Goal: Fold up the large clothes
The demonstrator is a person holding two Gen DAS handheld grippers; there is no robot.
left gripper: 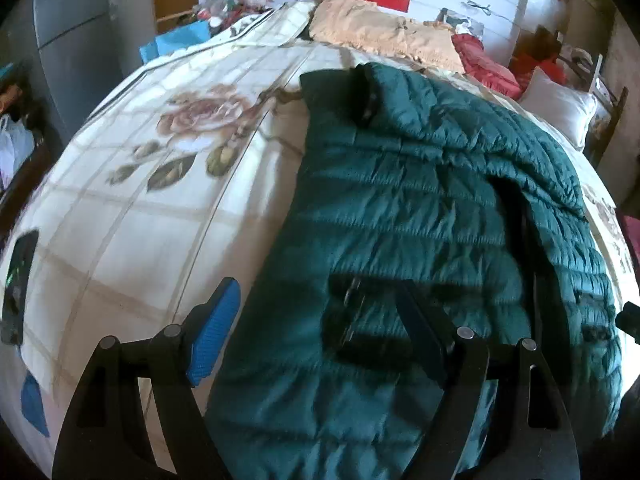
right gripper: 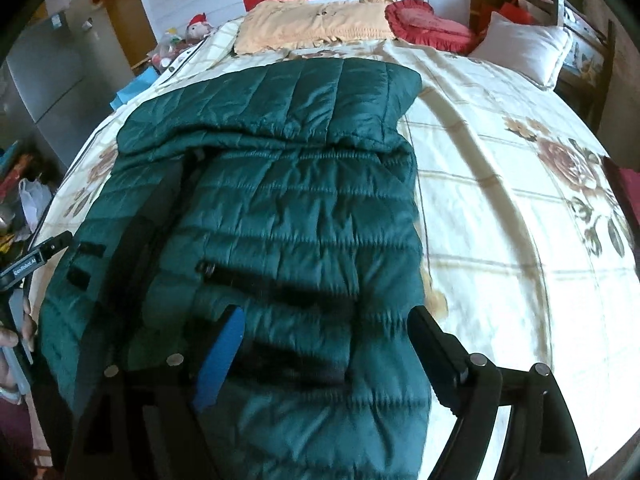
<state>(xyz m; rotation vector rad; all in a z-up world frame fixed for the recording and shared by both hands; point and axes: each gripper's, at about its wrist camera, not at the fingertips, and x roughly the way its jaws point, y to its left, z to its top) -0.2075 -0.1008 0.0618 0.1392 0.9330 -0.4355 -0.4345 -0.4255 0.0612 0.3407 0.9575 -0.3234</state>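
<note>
A dark green quilted jacket [left gripper: 420,208] lies flat on the bed with its sides folded in over the middle; it also shows in the right wrist view [right gripper: 288,208]. My left gripper [left gripper: 316,328] is open above the jacket's near left edge, its blue pad [left gripper: 214,336] over the bedspread. My right gripper [right gripper: 324,344] is open above the jacket's near right part, holding nothing. The left gripper's body shows at the left edge of the right wrist view [right gripper: 28,264].
The bed has a cream floral bedspread [left gripper: 168,200] [right gripper: 500,220]. At the far end lie an orange blanket [right gripper: 312,24], a red cushion [right gripper: 428,20] and a white pillow [right gripper: 524,48]. A phone [left gripper: 18,280] lies at the bed's left edge. Cabinets and clutter stand to the left.
</note>
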